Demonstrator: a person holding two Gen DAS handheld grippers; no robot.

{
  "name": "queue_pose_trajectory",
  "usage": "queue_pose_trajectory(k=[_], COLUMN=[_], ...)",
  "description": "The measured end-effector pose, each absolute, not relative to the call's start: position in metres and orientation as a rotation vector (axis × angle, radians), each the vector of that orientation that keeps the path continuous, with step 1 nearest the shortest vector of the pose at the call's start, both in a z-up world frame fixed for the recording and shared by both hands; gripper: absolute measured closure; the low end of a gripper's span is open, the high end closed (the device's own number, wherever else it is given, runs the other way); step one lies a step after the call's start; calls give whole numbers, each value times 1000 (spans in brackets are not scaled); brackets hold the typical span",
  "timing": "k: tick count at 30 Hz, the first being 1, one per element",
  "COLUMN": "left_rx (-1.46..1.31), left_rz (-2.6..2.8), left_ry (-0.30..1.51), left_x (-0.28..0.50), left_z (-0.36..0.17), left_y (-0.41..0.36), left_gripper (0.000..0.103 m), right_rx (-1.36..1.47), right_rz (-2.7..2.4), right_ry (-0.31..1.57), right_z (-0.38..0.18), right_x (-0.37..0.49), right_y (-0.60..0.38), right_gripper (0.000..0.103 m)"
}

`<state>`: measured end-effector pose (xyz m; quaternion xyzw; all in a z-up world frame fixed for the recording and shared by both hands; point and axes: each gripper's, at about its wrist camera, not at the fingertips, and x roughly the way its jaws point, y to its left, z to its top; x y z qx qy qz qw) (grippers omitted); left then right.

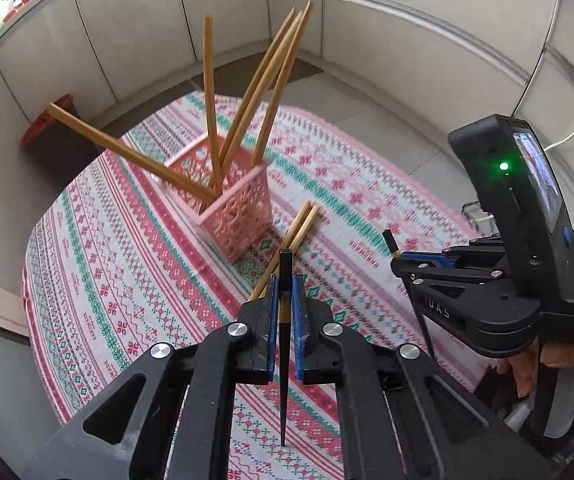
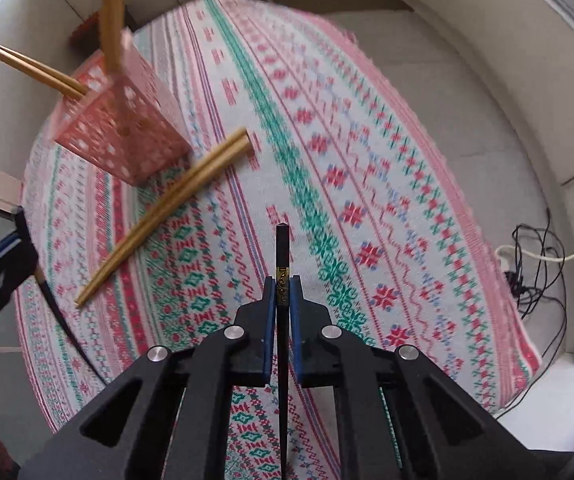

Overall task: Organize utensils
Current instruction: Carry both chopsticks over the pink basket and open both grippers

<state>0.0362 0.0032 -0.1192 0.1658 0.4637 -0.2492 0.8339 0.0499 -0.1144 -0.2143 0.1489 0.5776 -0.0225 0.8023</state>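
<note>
A: Left wrist view: what does the left gripper (image 1: 285,280) clamp?
B: One black chopstick (image 1: 285,320), tip on the patterned cloth (image 1: 135,280).
A: And the right gripper (image 2: 283,284)?
B: Closed on a second black chopstick (image 2: 282,252). Two wooden chopsticks (image 1: 301,226) lie beside the pink basket (image 1: 239,216), which holds five more.

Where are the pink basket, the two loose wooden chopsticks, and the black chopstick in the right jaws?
pink basket (image 1: 239,216): left wrist view, front corner.
loose wooden chopsticks (image 2: 175,196): right wrist view, mid-shafts.
black chopstick (image 2: 282,248): right wrist view, upper shaft.
</note>
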Motion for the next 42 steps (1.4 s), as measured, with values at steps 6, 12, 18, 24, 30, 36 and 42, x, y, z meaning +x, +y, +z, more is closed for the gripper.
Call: queue_pose_trajectory(k=[6,12,18,24,30,36,42], left_rx=[292,249,191,104,29,2,-10], left_rz=[-551,-566,-541,-463,-397,-362,-350], left_ry=[880,775,674,578,513,521,569], left_x=[23,12,8,13,21,52,81], left_z=[-78,-35,5,40,61,56,39], left_y=[7,15,31,53,59,48,39], left_gripper=[97,97,97,97,97,97,97], right_rx=[303,293,325,361,347,353,343], right_rz=[-27,45,87,150,166,153,138], right_ry=[1073,951,794,659,580,554,584], right_z=[-155,-100,-33,24,50,45,19], right_x=[37,31,16,11,30,66,101], right_y=[-124,-123,-133,-136,-124,-118,-113], right_gripper=[96,96,96,96,96,96,96])
